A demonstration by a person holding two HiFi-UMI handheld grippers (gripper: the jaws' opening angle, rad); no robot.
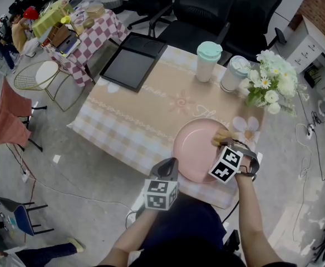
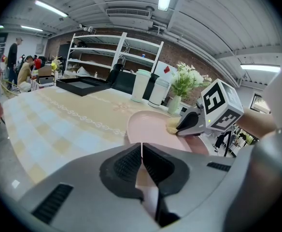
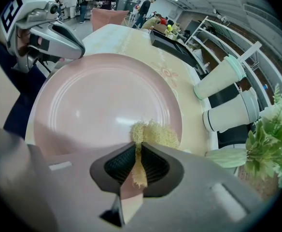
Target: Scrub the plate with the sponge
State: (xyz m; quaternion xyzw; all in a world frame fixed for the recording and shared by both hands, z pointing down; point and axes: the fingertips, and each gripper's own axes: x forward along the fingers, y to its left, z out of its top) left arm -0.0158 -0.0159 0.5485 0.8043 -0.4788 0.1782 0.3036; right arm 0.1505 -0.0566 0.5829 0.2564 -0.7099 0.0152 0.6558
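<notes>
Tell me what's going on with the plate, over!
Left gripper shut on plate rim. Right gripper shut on sponge, sponge on plate's right edge. Cups and flowers stand clear.

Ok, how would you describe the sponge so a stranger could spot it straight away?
Find the table with the peach checked cloth, then the pink plate at its near edge. At the plate's right rim, the sponge is the small yellowish fuzzy tuft pinched in the right gripper, the only fibrous, yellow thing on it.

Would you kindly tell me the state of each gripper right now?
Left gripper: closed, holding nothing.
Right gripper: closed on the sponge, against the plate.
</notes>
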